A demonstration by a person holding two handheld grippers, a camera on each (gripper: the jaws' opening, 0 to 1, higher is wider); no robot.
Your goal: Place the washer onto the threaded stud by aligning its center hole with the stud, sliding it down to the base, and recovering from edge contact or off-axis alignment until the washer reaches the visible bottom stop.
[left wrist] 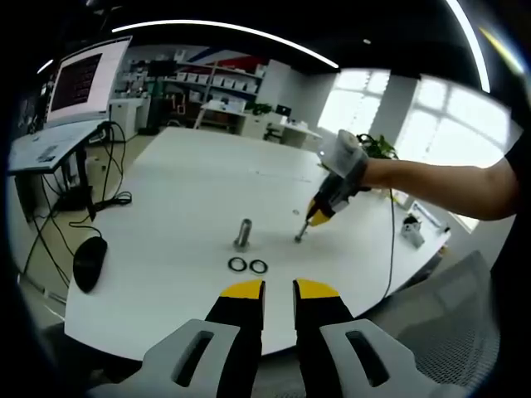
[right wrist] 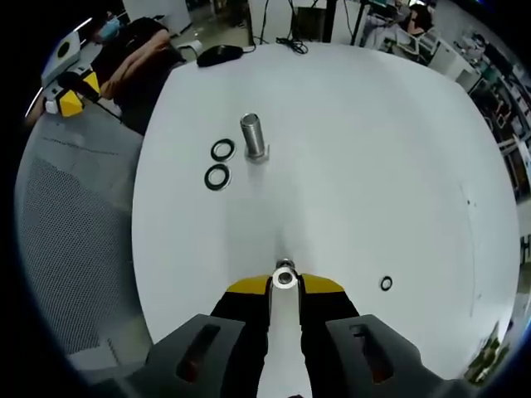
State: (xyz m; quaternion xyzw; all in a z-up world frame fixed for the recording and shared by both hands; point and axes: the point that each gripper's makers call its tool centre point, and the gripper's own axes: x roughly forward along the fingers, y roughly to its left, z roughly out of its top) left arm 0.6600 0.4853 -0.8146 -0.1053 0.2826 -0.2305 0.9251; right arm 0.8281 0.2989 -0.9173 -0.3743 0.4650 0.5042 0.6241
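- The threaded stud (right wrist: 253, 135) stands straight up on the white surface (right wrist: 357, 141). In the left gripper view the stud (left wrist: 243, 233) is near the middle of the surface (left wrist: 182, 199).
- Two black rings (right wrist: 220, 163) lie flat just beside the stud. They touch each other or nearly do. In the left gripper view the two rings (left wrist: 248, 265) lie between the stud and the left gripper (left wrist: 279, 289).
- The right gripper (right wrist: 284, 283) has its fingers closed on a small silver washer (right wrist: 284, 277). The washer sits right at the yellow tips.
- The washer is well apart from the stud. It is down near the surface.
- In the left gripper view the right gripper (left wrist: 302, 235) comes in from the right, held by a person's hand (left wrist: 344, 166) in a light glove. Its tip points down at the surface, to the right of the stud.
- The left gripper's fingers are a little apart and hold nothing. It hangs back from the stud, above the near edge of the surface.
- One more small ring (right wrist: 386, 283) lies by itself on the surface, to the right of the right gripper.
- A black computer mouse (left wrist: 90, 262) lies on the surface far off to the left of the stud.
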